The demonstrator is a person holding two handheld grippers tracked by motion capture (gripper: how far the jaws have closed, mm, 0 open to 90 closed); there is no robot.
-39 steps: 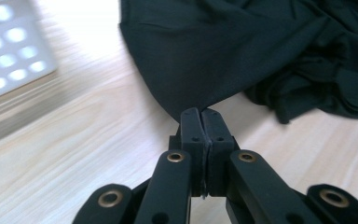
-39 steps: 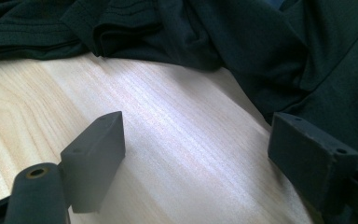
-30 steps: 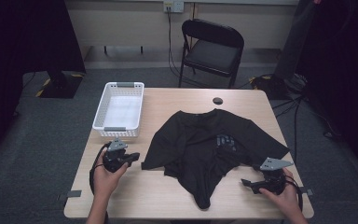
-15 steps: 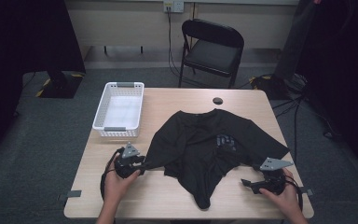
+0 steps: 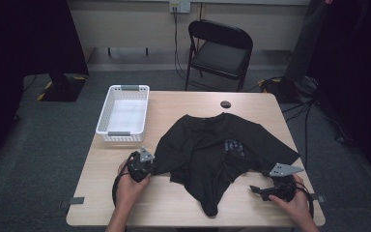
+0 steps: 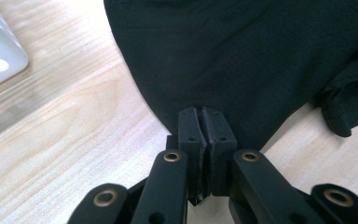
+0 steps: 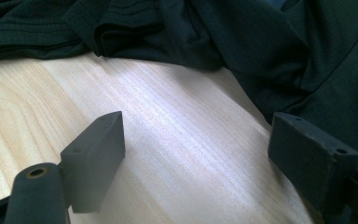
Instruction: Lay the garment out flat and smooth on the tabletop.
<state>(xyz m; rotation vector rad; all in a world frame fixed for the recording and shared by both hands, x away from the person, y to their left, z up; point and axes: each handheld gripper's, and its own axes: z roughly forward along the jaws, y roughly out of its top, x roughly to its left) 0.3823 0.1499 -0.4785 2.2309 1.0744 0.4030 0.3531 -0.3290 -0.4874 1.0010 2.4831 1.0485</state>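
Counter [image 5: 125,191]: pale wood-grain laminate, flat, smooth, matte sheen seen between the right fingers in the right gripper view.

Black T-shirt [image 5: 212,154]: spread rumpled over the counter middle, collar on the far side, a narrow tail of fabric drooping toward the near edge between the two grippers. Thin knit, soft and limp, judged light; no stiffness, so it is expected to sag and fold wherever it is not held. Slightly slick-looking weave, ribbed or stitched hem bands seen in the right gripper view. A small pale print is seen on the chest. Best taken at hems, sleeve ends or shoulder seams, where doubled cloth gives the fingers more to bite; a single layer may slip out.

White basket [image 5: 123,114]: rigid perforated plastic, rectangular, lying well beyond the left fingers, apart from the shirt.

Left gripper [image 5: 150,167]: fingers [image 6: 189,133] pressed together, pinching the shirt's edge right at their tips; cloth fans out ahead of them in the left gripper view.

Right gripper [image 5: 257,190]: fingers [image 7: 95,156] spread wide, nothing between them but bare counter; shirt edge lies just beyond and beside the right-hand finger, not gripped.

Small dark round disc [image 5: 225,104]: flat, far beyond the collar, well apart from both grippers.
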